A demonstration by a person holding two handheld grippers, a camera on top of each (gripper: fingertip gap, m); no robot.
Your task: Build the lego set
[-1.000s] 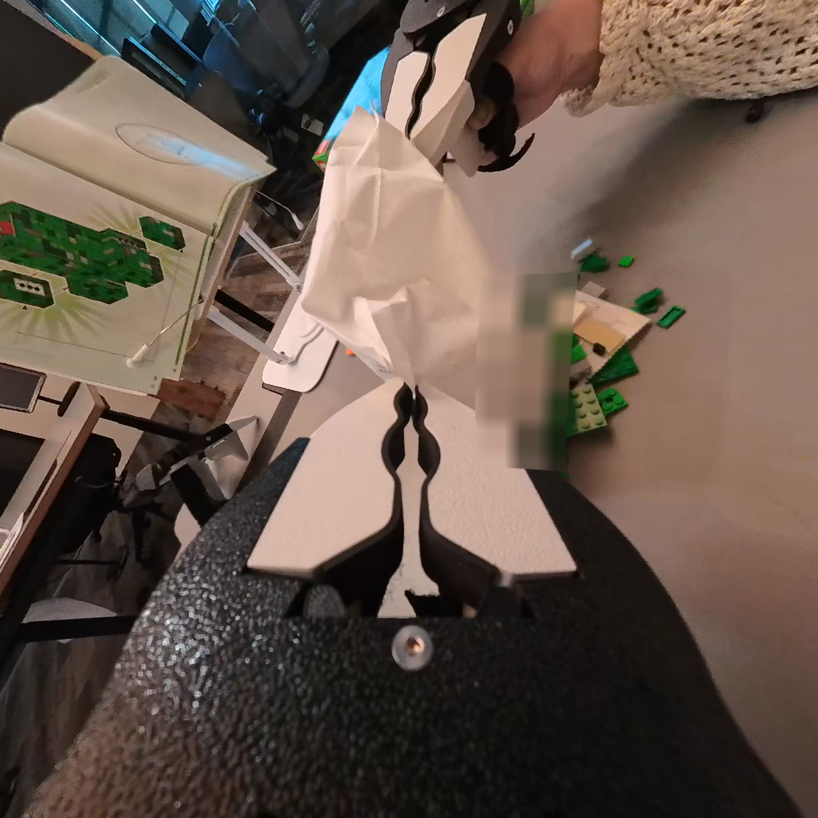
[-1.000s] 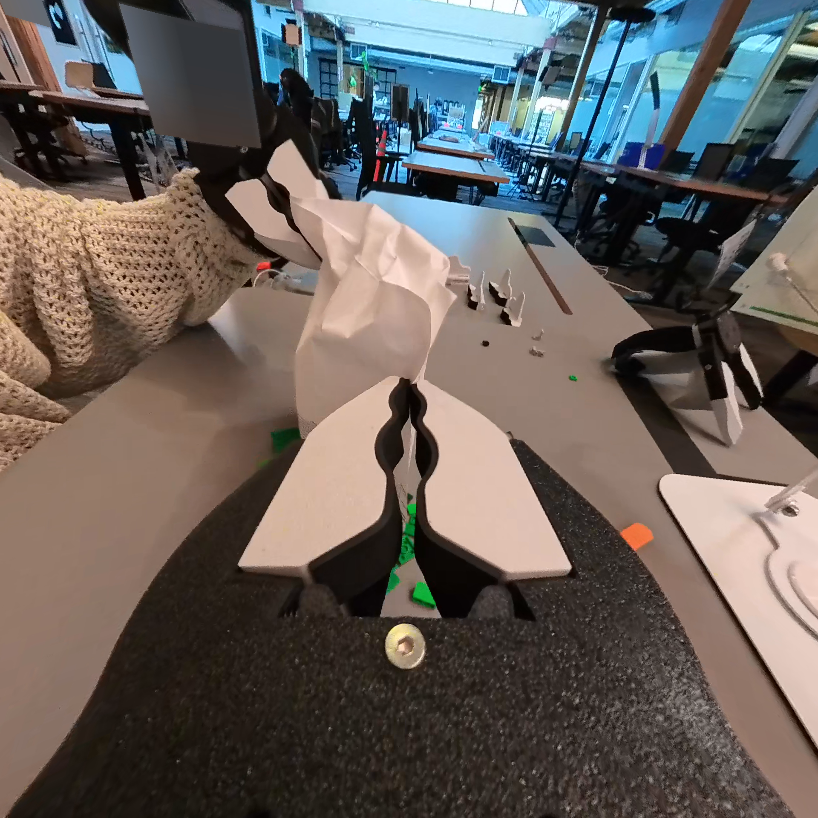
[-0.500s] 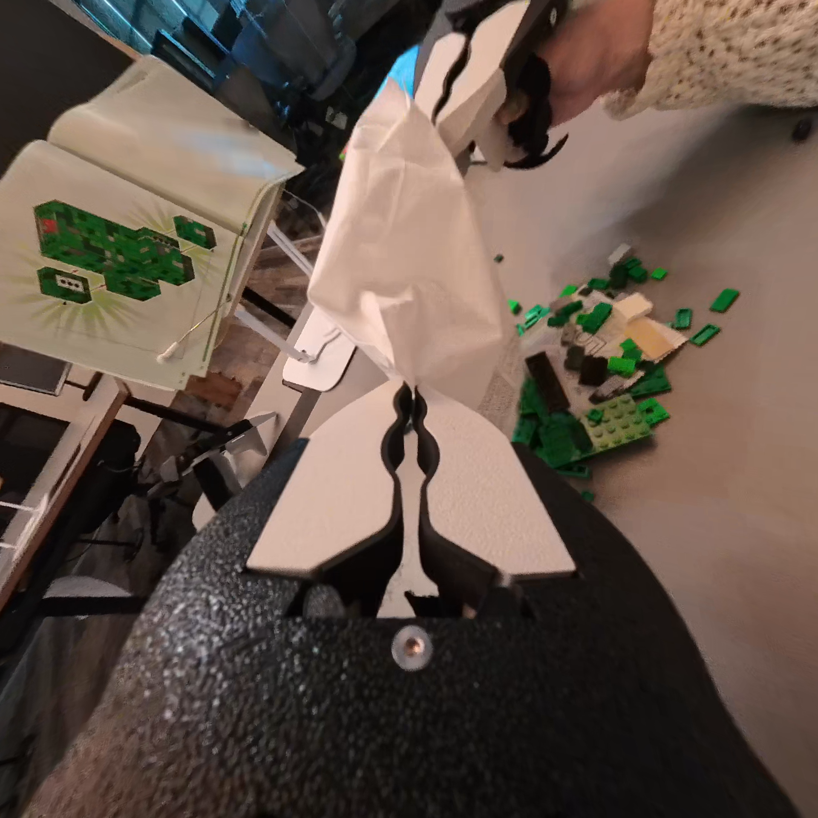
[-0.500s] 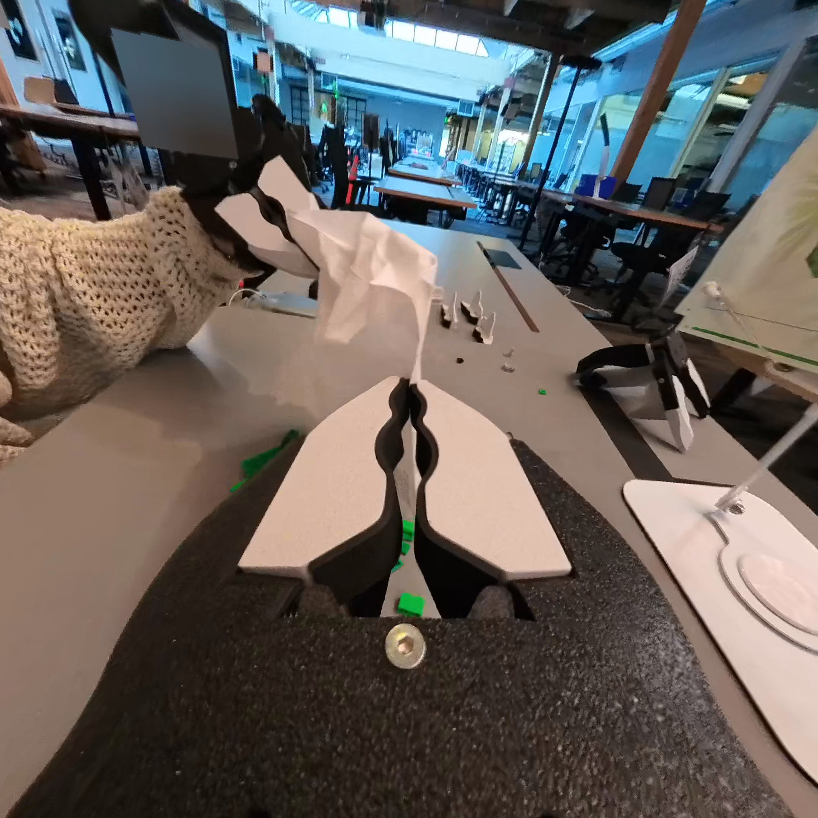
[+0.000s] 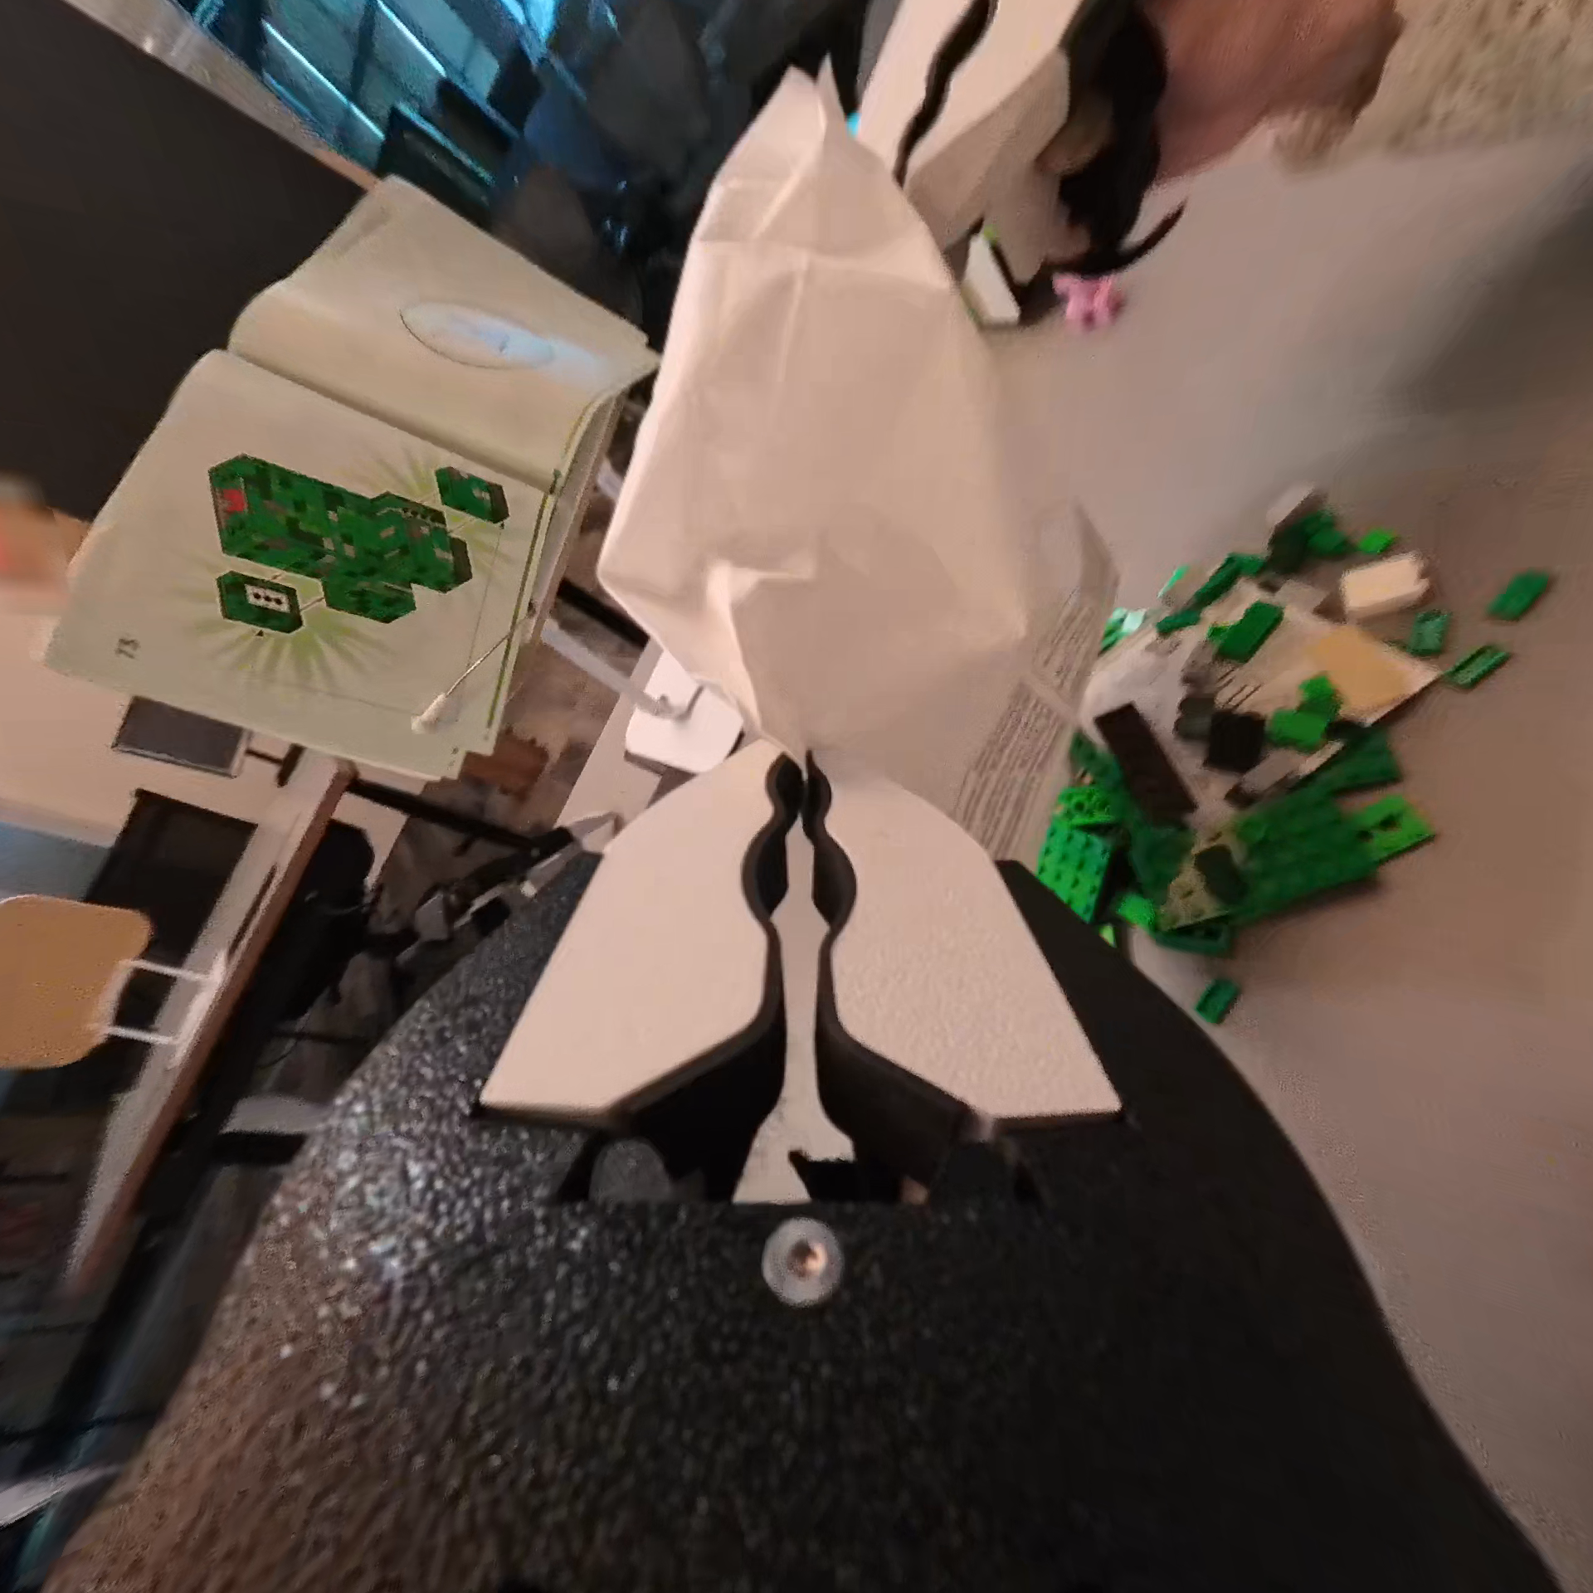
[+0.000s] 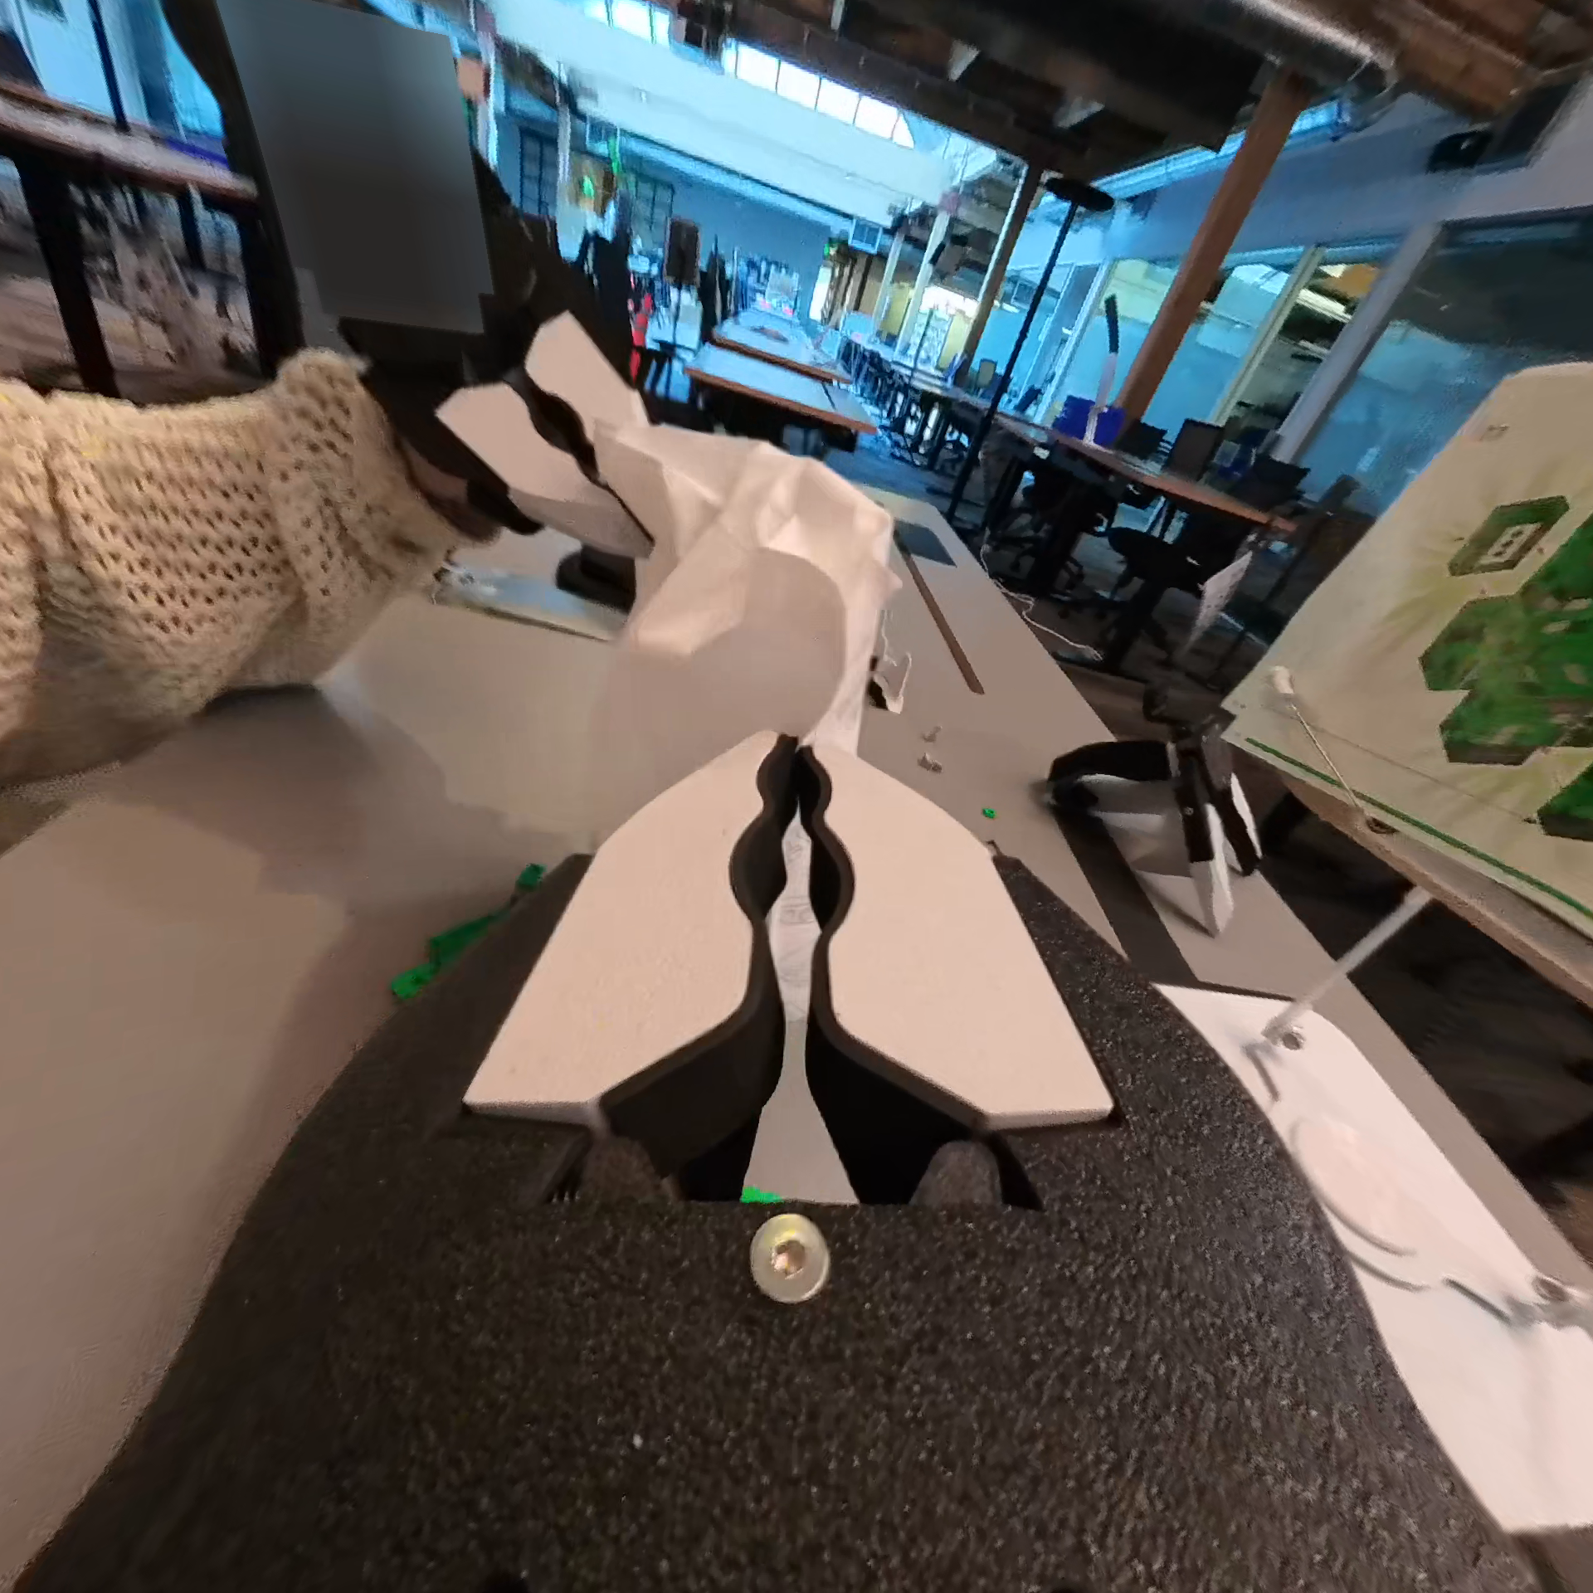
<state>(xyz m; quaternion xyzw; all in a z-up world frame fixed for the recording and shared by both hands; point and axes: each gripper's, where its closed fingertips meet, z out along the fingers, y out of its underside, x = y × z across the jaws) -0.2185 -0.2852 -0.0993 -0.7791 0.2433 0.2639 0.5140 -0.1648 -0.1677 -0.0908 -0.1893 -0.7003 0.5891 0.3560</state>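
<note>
Each hand-held gripper, left (image 5: 802, 763) and right (image 6: 793, 748), pinches the white paper bag (image 5: 827, 483) above scattered green bricks (image 5: 1250, 776), hiding some.

- The grey table (image 5: 1422, 1121) carries everything.
- A heap of green, black and tan lego pieces (image 5: 1250, 776) lies on it, some resting on a printed paper sheet (image 5: 1060, 655).
- A single green piece (image 5: 1217, 1000) lies just beside the heap.
- A small pink piece (image 5: 1090, 302) sits farther off, blurred.
- A white stand base (image 6: 1379, 1207) rests on the table's right edge.
- A spare black-and-white gripper (image 6: 1164, 819) lies near it.
- Tiny loose bits (image 6: 929, 748) lie nearby.
</note>
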